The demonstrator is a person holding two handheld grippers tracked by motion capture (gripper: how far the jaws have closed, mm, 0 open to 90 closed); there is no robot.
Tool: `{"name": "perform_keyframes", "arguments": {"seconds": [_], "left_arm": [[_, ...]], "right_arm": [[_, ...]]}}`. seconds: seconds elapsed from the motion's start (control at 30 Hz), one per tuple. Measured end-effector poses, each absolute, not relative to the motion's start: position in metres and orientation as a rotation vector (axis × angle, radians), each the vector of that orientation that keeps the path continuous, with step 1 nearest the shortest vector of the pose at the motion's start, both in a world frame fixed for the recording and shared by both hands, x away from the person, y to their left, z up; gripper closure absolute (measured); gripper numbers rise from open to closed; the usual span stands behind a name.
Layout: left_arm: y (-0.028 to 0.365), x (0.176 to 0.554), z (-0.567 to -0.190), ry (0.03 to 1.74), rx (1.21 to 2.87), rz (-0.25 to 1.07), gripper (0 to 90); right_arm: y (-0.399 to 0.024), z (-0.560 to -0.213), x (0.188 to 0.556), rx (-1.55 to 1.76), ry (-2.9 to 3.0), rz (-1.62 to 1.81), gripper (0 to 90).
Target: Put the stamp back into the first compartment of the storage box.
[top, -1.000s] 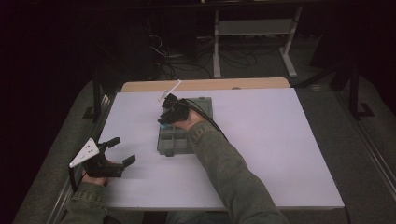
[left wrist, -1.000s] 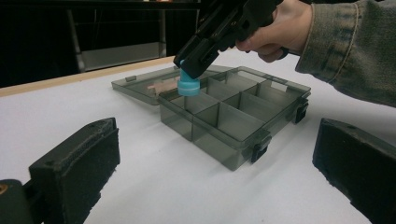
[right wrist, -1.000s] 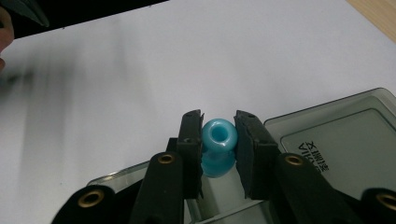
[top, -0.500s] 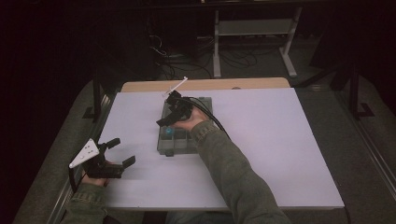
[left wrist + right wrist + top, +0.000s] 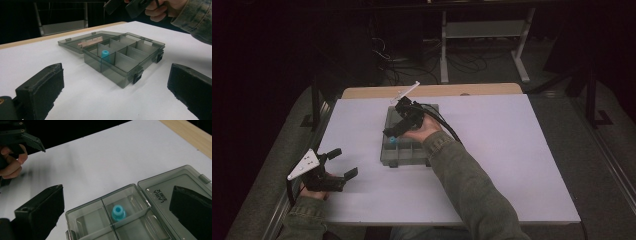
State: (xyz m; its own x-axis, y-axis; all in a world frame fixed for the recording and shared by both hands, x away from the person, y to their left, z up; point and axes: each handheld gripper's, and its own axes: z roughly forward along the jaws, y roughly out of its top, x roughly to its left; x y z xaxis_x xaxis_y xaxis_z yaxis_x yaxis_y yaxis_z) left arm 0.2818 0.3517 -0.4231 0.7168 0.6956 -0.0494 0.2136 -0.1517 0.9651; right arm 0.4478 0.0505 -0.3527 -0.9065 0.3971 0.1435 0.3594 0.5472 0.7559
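A smoky grey compartment box (image 5: pixel 404 157) lies open in the middle of the white table, its lid (image 5: pixel 160 192) folded flat on the far side. A small blue cylinder (image 5: pixel 392 141) (image 5: pixel 105 55) (image 5: pixel 118 212) stands in one compartment. My right gripper (image 5: pixel 393 131) (image 5: pixel 117 192) hovers just above that compartment. Its jaws have just been opening and stand wide, with nothing between them. My left gripper (image 5: pixel 343 162) (image 5: pixel 115 92) rests at the table's front left, open and empty, pointing at the box (image 5: pixel 125 65).
A wooden strip (image 5: pixel 432 90) runs along the table's far edge. Behind it stand a metal frame (image 5: pixel 482 35) and cables on a dark floor. Bare white tabletop (image 5: pixel 512 150) extends right of the box and in front of it.
The right gripper has lifted a little off the box and its jaws have opened. The blue cylinder stays in its compartment. The left gripper has not moved.
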Motion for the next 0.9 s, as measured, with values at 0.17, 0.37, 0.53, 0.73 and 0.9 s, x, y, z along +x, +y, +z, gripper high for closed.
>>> {"name": "perform_keyframes", "arguments": {"seconds": [0.17, 0.37, 0.53, 0.73, 0.9], "left_arm": [[0.348, 0.281, -0.424, 0.756, 1.678, 0.466, 0.3], [0.352, 0.282, -0.423, 0.747, 1.687, 0.484, 0.3], [0.35, 0.283, -0.423, 0.737, 1.693, 0.484, 0.3], [0.349, 0.283, -0.423, 0.745, 1.7, 0.467, 0.3], [0.349, 0.284, -0.423, 0.737, 1.706, 0.476, 0.3]], "right_arm": [[0.042, -0.351, 0.442, 0.65, 2.702, 1.333, 0.0], [0.034, -0.348, 0.435, 0.644, 2.674, 1.35, 0.0], [0.024, -0.344, 0.431, 0.65, 2.648, 1.381, 0.0], [0.014, -0.339, 0.427, 0.66, 2.633, 1.409, 0.0], [0.006, -0.339, 0.426, 0.667, 2.632, 1.402, 0.0]]}}
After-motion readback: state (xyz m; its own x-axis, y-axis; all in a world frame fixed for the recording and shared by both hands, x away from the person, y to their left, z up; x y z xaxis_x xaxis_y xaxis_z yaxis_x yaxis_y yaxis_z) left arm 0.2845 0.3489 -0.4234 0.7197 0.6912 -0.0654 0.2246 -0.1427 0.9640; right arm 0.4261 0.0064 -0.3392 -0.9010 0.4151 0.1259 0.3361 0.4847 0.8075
